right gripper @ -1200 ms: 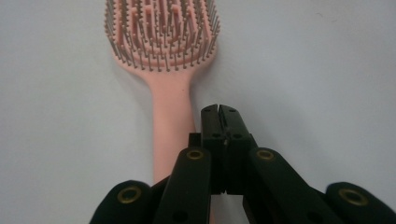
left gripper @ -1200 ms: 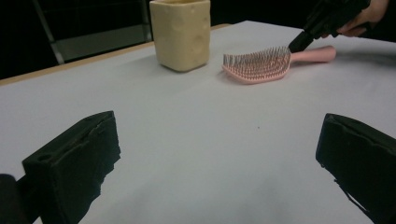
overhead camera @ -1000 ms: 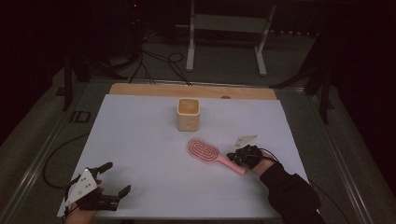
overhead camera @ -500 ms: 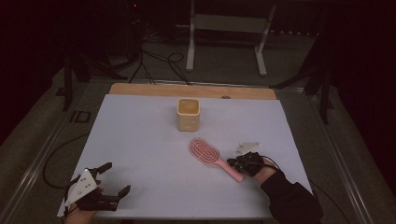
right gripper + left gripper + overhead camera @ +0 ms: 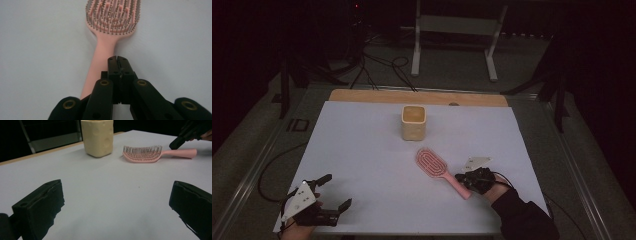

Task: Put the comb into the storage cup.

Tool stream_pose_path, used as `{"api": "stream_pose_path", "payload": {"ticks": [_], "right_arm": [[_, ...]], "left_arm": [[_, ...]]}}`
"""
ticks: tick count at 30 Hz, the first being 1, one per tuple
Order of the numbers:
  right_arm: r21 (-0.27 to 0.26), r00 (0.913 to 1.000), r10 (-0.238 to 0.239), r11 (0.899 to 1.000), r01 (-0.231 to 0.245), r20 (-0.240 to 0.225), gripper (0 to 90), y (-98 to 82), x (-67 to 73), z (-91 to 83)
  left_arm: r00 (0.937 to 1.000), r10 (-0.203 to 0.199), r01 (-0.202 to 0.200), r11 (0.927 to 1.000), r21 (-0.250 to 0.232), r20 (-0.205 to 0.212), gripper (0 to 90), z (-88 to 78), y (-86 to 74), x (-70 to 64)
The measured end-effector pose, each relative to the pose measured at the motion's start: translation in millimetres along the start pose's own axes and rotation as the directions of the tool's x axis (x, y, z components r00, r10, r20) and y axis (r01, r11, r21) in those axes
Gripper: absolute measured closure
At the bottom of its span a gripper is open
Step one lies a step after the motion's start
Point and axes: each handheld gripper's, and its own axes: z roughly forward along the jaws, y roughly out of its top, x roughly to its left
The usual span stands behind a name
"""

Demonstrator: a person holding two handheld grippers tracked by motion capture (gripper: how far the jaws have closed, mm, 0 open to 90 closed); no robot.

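Brush [image 5: 438, 168]: a pink hairbrush is lying on the white counter [image 5: 362, 150], right of centre, bristles facing up.
Long axis: in the high view it is running on a slant, the oval head pointing up-left toward the cup [image 5: 414, 122] and the handle trailing down-right toward the person's right hand.
Brush in the right gripper view: the handle [image 5: 100, 65] is running up the picture, leaning a little right, with the head at the top edge.
Brush in the left gripper view: it is lying nearly sideways, head [image 5: 142, 153] at left, handle at right, just right of the cup [image 5: 97, 137] and apart from it.
Right hand-held gripper [image 5: 462, 180]: its jaws are pressed together, tip to tip, with nothing between them; they are sitting over the handle near its free end, to the handle's right side in its own view [image 5: 117, 60].
Contact: I cannot tell whether the tips are touching the handle or hovering just above it.
Left hand-held gripper [image 5: 338, 192]: it is resting at the counter's near left corner, jaws spread wide, well apart from the brush.
Cut off: the brush head is running off the top of the right gripper view, and the handle's end is hidden behind the black jaws there.
Hard to make out: the room beyond the counter is dark; only a metal stand [image 5: 454, 45] and some floor cables [image 5: 377, 65] are showing.
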Motion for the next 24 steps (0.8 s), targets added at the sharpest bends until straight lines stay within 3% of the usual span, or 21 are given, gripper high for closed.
{"api": "stream_pose_path", "payload": {"ticks": [15,18,20,24], "right_arm": [[0.005,0.9999,-0.013,1.0,0.013,-0.01,90.0,-2.3,10.4,0.5],[-0.013,1.0,-0.006,1.0,0.006,0.005,88.7,0.2,8.1,-4.4],[-0.033,0.9992,-0.01,0.999,0.011,0.038,83.8,2.6,6.9,-9.9],[-0.069,0.9973,0.02,0.997,-0.016,0.071,80.7,7.8,2.9,-23.5]], "left_arm": [[1.0,0.007,-0.007,1.0,-0.002,0.0,0.0,-0.6,0.3,0.0],[1.0,0.003,-0.003,1.0,0.0,-0.004,0.0,-1.0,0.0,-0.3],[1.0,0.002,-0.002,1.0,-0.002,-0.003,0.0,-0.8,-0.2,-0.1],[1.0,0.007,-0.007,1.0,0.003,-0.006,0.0,-0.5,-0.2,-0.4]]}}
